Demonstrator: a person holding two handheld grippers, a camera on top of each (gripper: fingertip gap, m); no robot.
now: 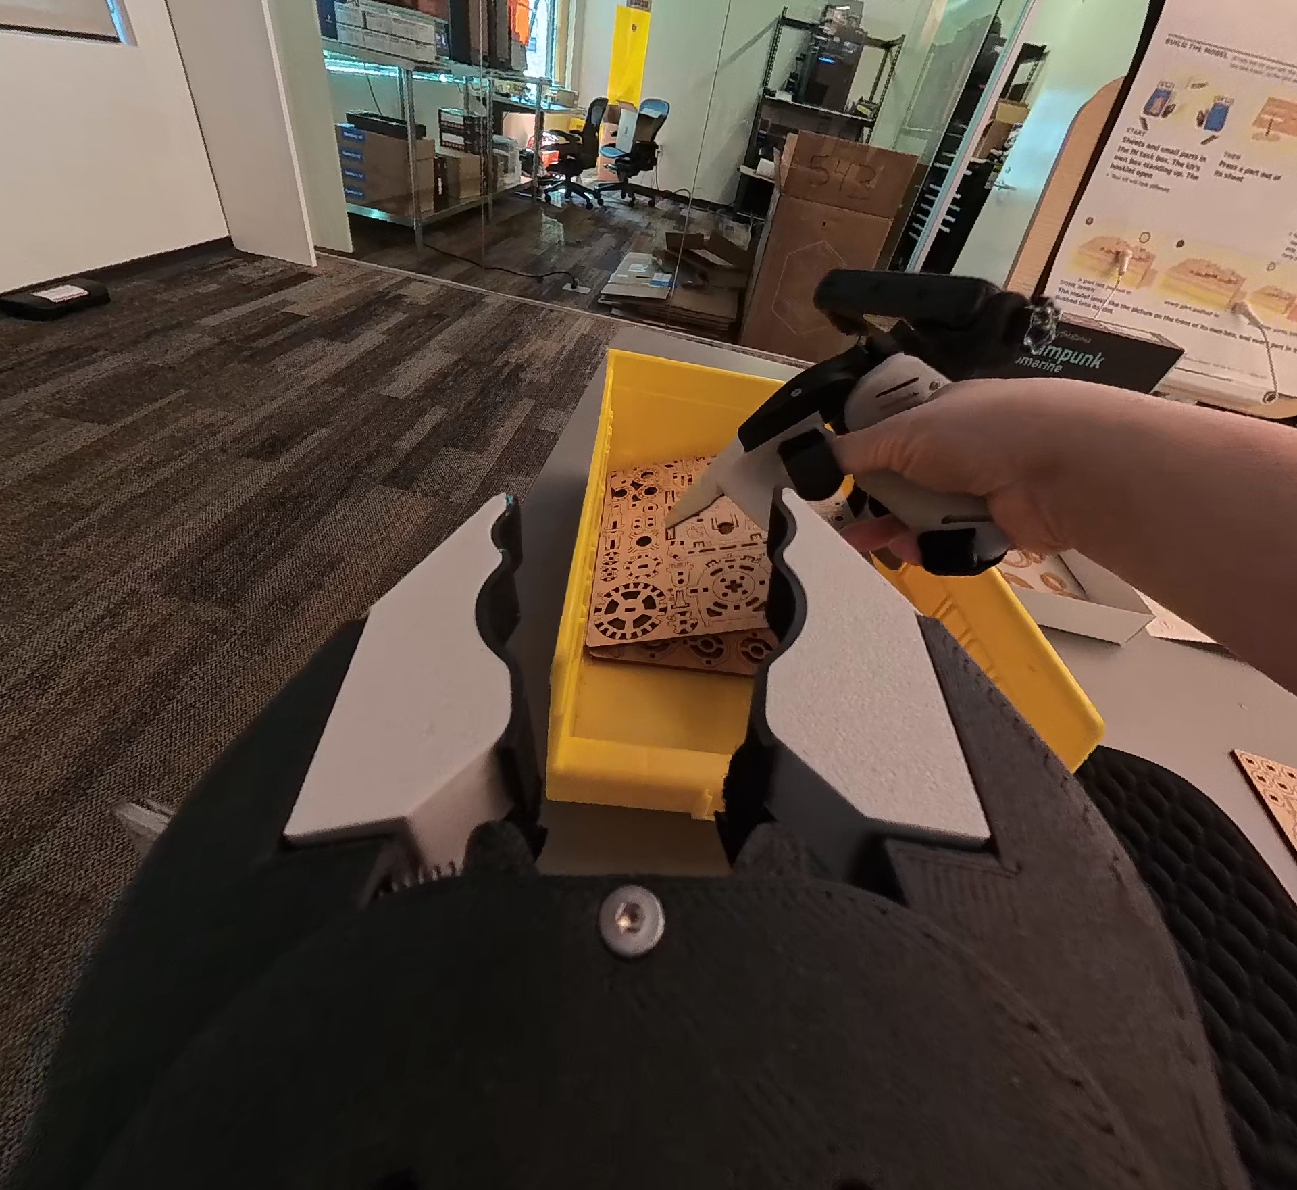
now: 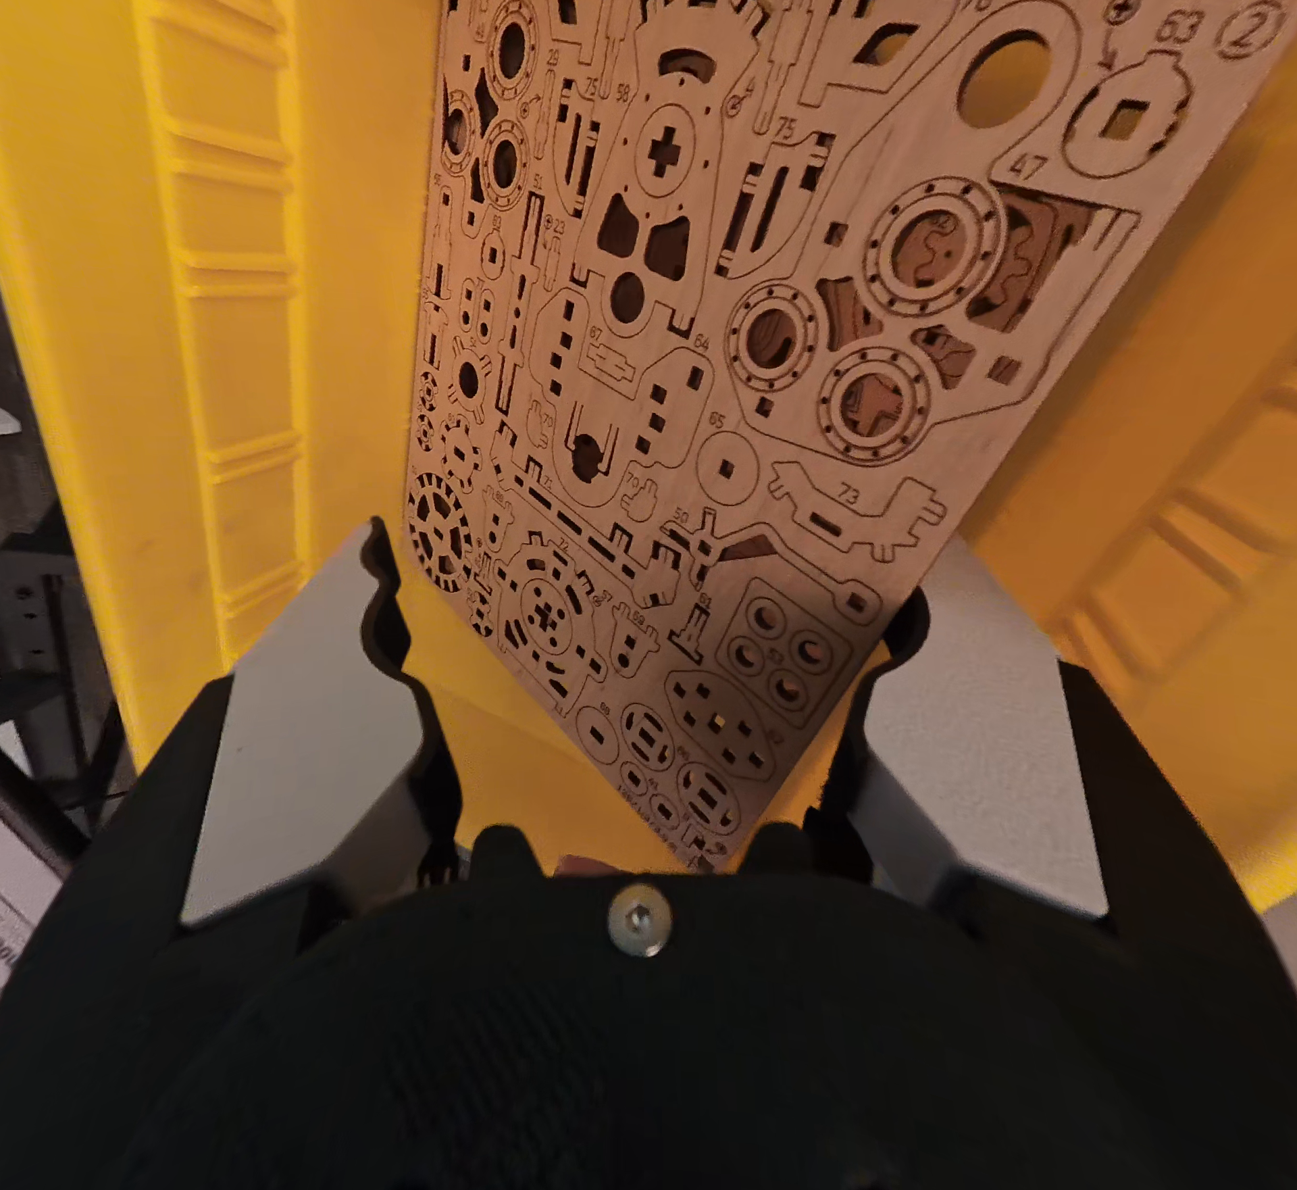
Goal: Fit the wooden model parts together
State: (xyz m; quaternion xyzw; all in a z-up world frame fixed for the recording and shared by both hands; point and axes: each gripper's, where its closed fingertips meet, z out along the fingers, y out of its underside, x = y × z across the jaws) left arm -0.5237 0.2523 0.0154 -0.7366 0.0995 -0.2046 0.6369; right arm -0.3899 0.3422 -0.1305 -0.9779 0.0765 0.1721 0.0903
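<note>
A yellow bin on the grey table holds laser-cut wooden part sheets. The top sheet lies on a second sheet. My left gripper is open and empty, held in front of the bin's near end. A hand holds my right gripper down inside the bin, its tip at the top sheet. In the right wrist view the right gripper is open, its jaws straddling the near corner of the top sheet. The bin's yellow walls surround it. Darker wood shows through the sheet's cut-outs.
To the right lie a white tray with wooden pieces, a black mat and another wooden sheet. A black kit box and an instruction poster stand behind. The table edge and carpet are on the left.
</note>
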